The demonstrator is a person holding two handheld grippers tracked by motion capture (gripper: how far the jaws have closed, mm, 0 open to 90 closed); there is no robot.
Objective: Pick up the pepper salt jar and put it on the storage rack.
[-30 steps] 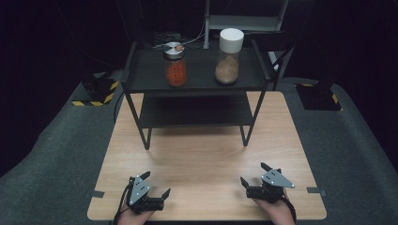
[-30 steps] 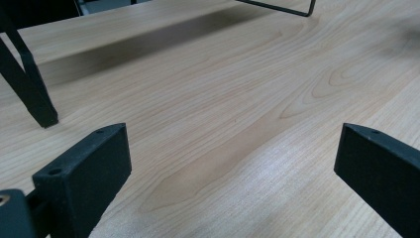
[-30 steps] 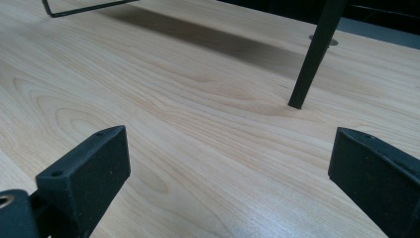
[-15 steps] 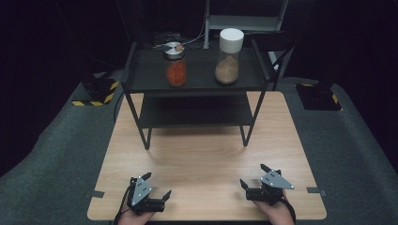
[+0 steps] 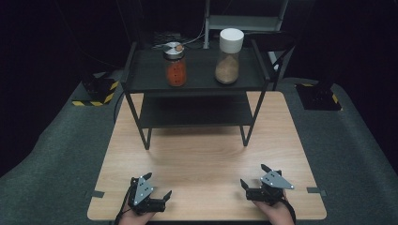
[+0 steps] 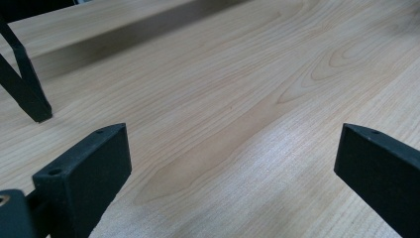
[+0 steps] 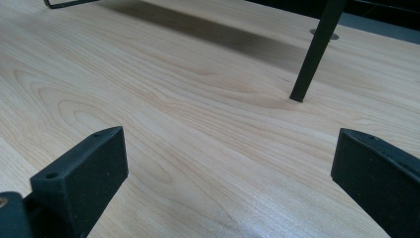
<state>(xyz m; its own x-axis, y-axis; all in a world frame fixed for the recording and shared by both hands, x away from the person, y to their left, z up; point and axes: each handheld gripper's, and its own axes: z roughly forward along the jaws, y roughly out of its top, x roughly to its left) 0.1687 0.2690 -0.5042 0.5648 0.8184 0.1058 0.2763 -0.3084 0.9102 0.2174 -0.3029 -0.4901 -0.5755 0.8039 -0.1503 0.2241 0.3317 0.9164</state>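
Jars (image 5: 176,65) on shelf, both grippers (image 5: 157,187) wide apart, empty

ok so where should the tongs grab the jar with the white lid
Grip the jar with the white lid around its glass body, below the lid, coming from the front, open side of the shelf. It stands upright near the shelf's right end, well apart from the red-filled jar. The right tongs, open at the near table edge, are probably closer.

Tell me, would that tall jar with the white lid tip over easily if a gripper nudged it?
Probably somewhat: the white-lidded jar stands tall and narrow on the shelf's top tier. Its brown filling sits low, which likely steadies it. It looks like clear glass, so likely smooth and breakable.
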